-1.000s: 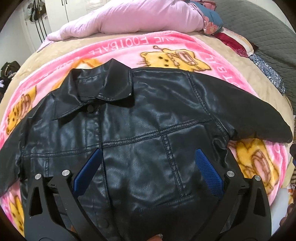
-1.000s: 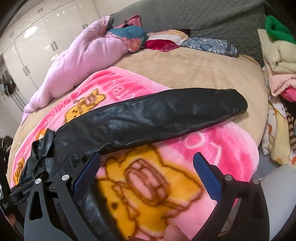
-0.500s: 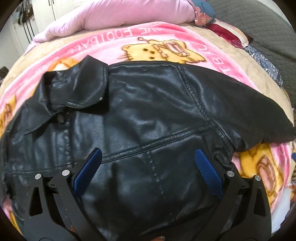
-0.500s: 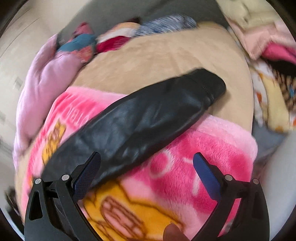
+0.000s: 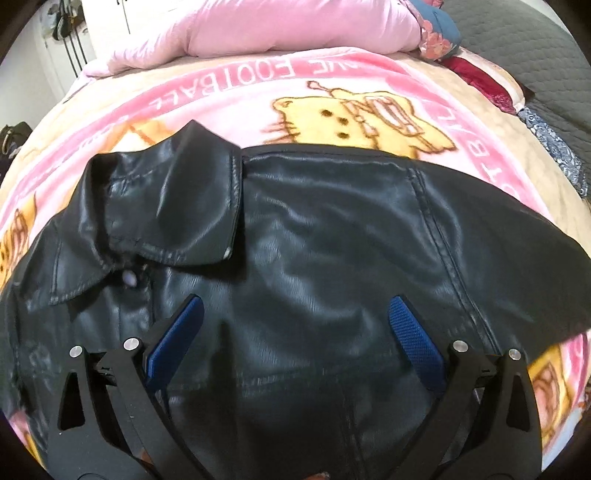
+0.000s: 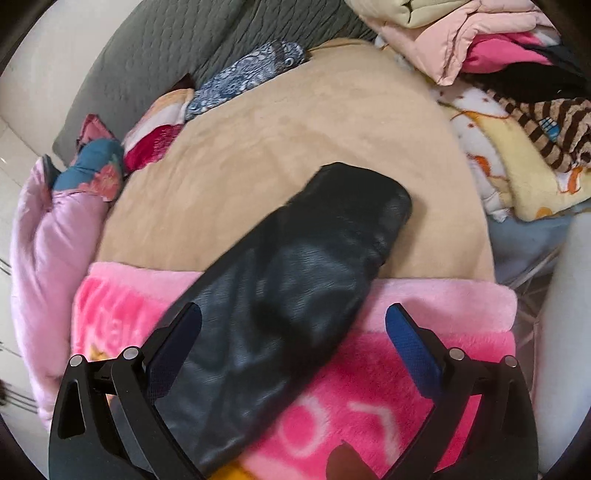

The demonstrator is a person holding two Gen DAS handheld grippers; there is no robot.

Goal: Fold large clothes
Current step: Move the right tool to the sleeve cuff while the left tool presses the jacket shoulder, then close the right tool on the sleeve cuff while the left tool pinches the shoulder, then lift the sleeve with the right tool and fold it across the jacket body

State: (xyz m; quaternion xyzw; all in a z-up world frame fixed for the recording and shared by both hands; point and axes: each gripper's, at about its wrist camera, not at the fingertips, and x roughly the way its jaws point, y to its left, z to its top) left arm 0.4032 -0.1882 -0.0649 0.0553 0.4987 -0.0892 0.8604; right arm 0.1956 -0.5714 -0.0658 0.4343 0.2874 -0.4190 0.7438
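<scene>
The jacket (image 5: pixel 332 258), black and leather-like, lies spread flat, front side up, on a pink blanket (image 5: pixel 207 96) printed with yellow cartoon animals and letters. In the left wrist view its collar (image 5: pixel 173 218) sits at the middle left of the frame, and the body fills the centre and runs down out of the bottom edge. One sleeve (image 5: pixel 517 258) stretches away toward the right edge of the frame, so the shoulders and that arm form a long band across the picture from left to right.

In the right wrist view the same sleeve (image 6: pixel 295 295) lies as a long dark strip on a diagonal, from the lower left of the frame up to its cuff (image 6: pixel 369 192) just right of centre. The lower part rests on the pink blanket (image 6: pixel 424 306); the cuff end lies past the blanket's edge on a tan bed cover (image 6: pixel 295 122).

The left gripper (image 5: pixel 293 317) hovers over the jacket's chest with its fingers spread wide, holding nothing. The right gripper (image 6: pixel 293 325) has its fingers wide apart too, with the sleeve passing between them, ungripped.

A pale pink quilt (image 5: pixel 258 29) lies bunched at the top of the left wrist view. A heap of clothes (image 6: pixel 498 48) fills the upper right of the right wrist view.
</scene>
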